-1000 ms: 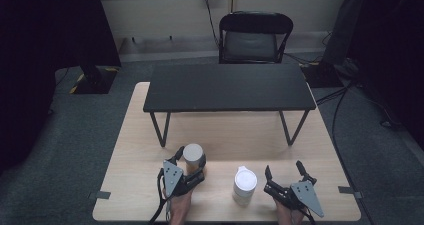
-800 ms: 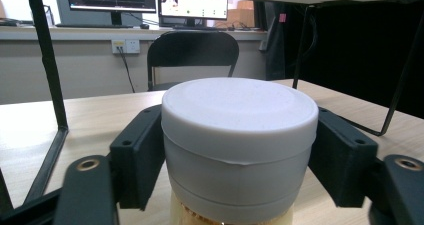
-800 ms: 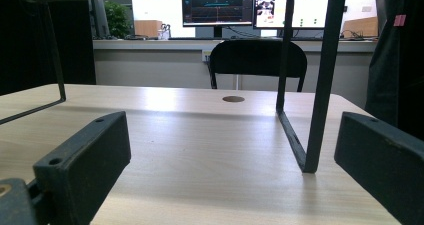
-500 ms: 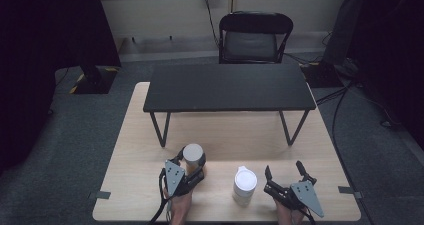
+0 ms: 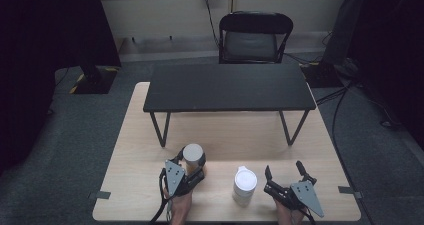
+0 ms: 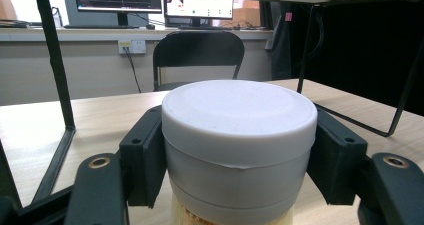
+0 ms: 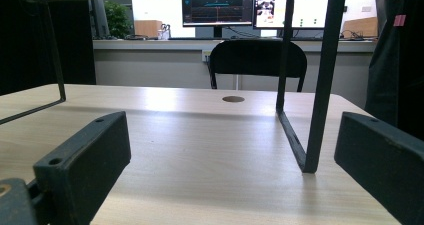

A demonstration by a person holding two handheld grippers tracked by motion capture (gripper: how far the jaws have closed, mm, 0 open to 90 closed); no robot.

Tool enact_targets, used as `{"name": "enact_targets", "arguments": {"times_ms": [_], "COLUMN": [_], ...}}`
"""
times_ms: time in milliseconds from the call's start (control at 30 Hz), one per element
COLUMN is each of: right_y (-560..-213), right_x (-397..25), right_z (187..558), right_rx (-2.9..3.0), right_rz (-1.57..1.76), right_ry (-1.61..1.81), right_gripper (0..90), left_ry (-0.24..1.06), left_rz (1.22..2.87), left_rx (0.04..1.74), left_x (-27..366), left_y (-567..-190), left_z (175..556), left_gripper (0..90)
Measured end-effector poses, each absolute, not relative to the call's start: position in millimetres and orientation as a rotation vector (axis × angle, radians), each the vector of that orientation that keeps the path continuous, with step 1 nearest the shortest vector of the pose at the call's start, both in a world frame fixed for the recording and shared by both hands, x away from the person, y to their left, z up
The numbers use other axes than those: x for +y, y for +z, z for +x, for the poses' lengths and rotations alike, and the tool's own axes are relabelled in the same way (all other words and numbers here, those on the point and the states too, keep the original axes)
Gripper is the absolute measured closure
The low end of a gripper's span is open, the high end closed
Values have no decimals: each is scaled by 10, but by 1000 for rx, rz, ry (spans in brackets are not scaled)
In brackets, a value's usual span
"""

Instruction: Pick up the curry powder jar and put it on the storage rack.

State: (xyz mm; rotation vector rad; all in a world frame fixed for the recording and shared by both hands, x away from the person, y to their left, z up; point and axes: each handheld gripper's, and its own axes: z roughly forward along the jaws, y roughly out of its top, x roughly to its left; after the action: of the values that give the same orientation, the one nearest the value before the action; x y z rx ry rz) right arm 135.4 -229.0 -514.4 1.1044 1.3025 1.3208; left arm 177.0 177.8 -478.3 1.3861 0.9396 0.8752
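Gripping the grey-lidded jar point(image 6: 239, 145), left tool point(image 5: 192, 169) has both jaws pressed against its sides just under the lid; jar stands upright on the table point(image 5: 135, 150) near the front edge. Right tool point(image 5: 285, 177) rests low at the front right, jaws wide apart, bare wood between them. White-capped container point(image 5: 244, 186) stands between the two tools, touching neither. Beyond: open tabletop, then the black bench point(image 5: 227, 87) straddling the far half, its leg point(image 7: 320, 80) ahead of the right tool.

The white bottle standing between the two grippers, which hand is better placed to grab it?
Probably right. The right gripper is open and holds nothing, just beside the white bottle. The left gripper already clamps the jar.
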Motion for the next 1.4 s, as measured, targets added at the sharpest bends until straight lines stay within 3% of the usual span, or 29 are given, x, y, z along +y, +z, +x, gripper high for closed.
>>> {"name": "enact_targets", "arguments": {"times_ms": [1400], "right_y": [-5144], "right_x": [-2286], "right_z": [1353], "right_rx": [1301], "right_rz": [1106], "right_ry": [1319], "right_gripper": [1], "left_ry": [843], "left_rz": [1388], "left_rx": [843], "left_x": [1903], "left_y": [-4443], "left_z": [1682], "left_gripper": [342]}}
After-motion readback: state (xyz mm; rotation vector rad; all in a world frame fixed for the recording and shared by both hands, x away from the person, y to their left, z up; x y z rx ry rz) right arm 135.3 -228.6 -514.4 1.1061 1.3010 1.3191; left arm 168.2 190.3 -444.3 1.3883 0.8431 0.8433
